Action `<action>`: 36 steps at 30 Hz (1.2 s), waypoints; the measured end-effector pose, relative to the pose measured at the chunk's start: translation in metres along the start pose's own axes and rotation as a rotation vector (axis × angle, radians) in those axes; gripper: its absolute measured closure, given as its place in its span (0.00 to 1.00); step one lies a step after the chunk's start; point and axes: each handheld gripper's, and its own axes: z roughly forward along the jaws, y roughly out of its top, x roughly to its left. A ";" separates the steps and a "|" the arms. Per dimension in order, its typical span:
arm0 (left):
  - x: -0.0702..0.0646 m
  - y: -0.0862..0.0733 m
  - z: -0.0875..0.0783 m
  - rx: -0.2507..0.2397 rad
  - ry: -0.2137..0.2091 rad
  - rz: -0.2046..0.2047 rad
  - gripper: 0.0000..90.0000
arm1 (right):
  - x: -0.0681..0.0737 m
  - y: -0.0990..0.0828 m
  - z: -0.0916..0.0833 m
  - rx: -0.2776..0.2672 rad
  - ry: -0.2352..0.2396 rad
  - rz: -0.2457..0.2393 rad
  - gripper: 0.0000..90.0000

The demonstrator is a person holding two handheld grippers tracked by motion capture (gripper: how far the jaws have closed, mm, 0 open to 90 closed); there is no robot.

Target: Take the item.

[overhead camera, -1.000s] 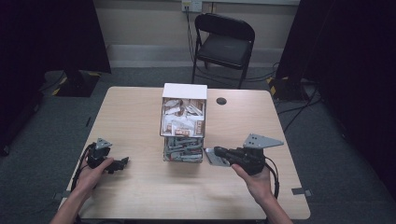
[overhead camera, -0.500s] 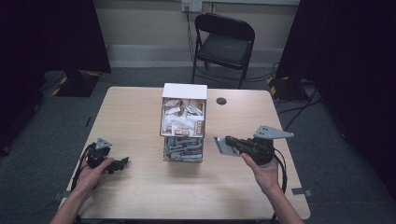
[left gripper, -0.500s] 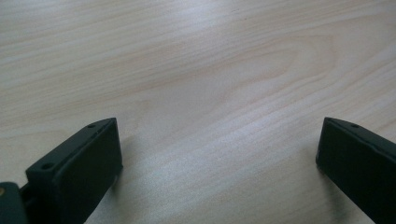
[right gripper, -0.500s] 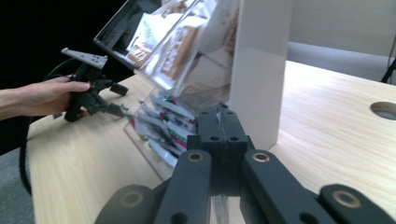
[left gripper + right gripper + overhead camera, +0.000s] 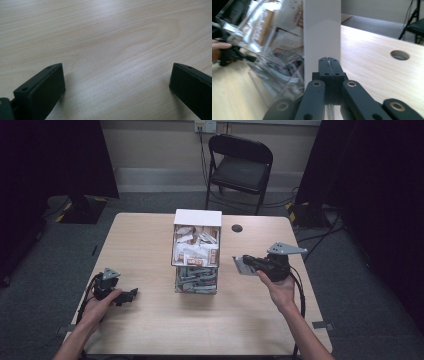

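The worktop [image 5: 150, 245] is the biggest thing before me, pale wood grain, with a small round hole [image 5: 237, 228] near its far edge. Beyond it a black folding chair [image 5: 240, 167] stands on the grey floor against the wall.

In the middle of the worktop stands a clear acrylic organizer [image 5: 196, 257] with a white top panel; its upper compartment is crammed with white and brown packets [image 5: 195, 247], and the lower one holds greyish packets (too small for me to read from the high view). In my right gripper view the same box leans across the left side of the frame, its clear walls showing the packets inside.

My right claw [image 5: 243, 264] is held above the worktop just right of the organizer, pointing toward it, and it is clenched on a flat white packet [image 5: 322, 32]: the jaws meet tight on its lower edge and the packet stands upright out of them. In the high view the packet shows as a pale slip at the claw's tip, near the organizer but apart from it.

My left claw [image 5: 131, 294] rests low on the worktop at the near left, well apart from the organizer. Its jaws stand released, wide apart, with bare wood between them.
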 end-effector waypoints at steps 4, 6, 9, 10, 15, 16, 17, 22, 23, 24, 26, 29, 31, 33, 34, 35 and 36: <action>0.000 0.000 0.000 0.000 0.002 0.000 0.00 | -0.003 -0.001 0.009 0.007 0.000 0.006 1.00; 0.000 0.000 0.000 0.000 0.002 0.000 0.00 | -0.006 -0.003 0.014 0.014 -0.006 0.011 1.00; 0.000 0.000 0.000 0.000 0.003 0.000 0.00 | -0.013 -0.006 0.022 0.030 -0.020 0.027 1.00; 0.000 0.000 0.000 0.001 0.002 0.001 0.00 | -0.016 -0.008 0.025 0.036 -0.025 0.029 1.00; 0.000 0.000 0.000 0.000 0.000 0.000 0.00 | -0.027 -0.016 0.040 0.088 -0.043 0.047 1.00; 0.000 0.000 0.000 0.001 0.003 0.001 0.00 | -0.028 -0.018 0.042 0.092 -0.044 0.046 1.00; 0.000 0.000 0.000 0.001 0.002 0.000 0.00 | -0.030 -0.020 0.045 0.104 -0.050 0.048 1.00; 0.000 0.000 0.000 0.000 0.002 0.000 0.00 | -0.036 -0.029 0.057 0.131 -0.055 0.070 1.00; 0.000 0.000 0.000 -0.001 0.002 0.000 0.00 | -0.036 -0.030 0.059 0.133 -0.053 0.068 1.00; 0.000 0.000 0.000 0.000 0.002 0.000 0.00 | -0.036 -0.030 0.061 0.136 -0.051 0.072 1.00; 0.000 0.000 0.000 0.000 0.002 0.000 0.00 | -0.034 -0.032 0.065 0.139 -0.045 0.069 1.00; 0.000 0.000 0.000 0.000 0.003 0.000 0.00 | -0.032 -0.034 0.070 0.156 -0.043 0.061 1.00; 0.000 0.000 0.000 0.000 0.000 0.001 0.00 | -0.032 -0.036 0.073 0.162 -0.051 0.056 1.00; 0.000 0.000 0.000 0.000 0.002 0.000 0.00 | -0.033 -0.037 0.075 0.165 -0.065 0.052 1.00; 0.000 0.000 0.000 0.001 0.003 0.000 0.00 | -0.034 -0.038 0.075 0.169 -0.072 0.045 1.00; 0.000 0.000 0.000 0.000 0.000 0.001 0.00 | -0.035 -0.039 0.076 0.177 -0.089 0.036 1.00; 0.000 0.000 0.000 0.000 0.003 0.000 0.00 | -0.036 -0.039 0.076 0.182 -0.099 0.031 1.00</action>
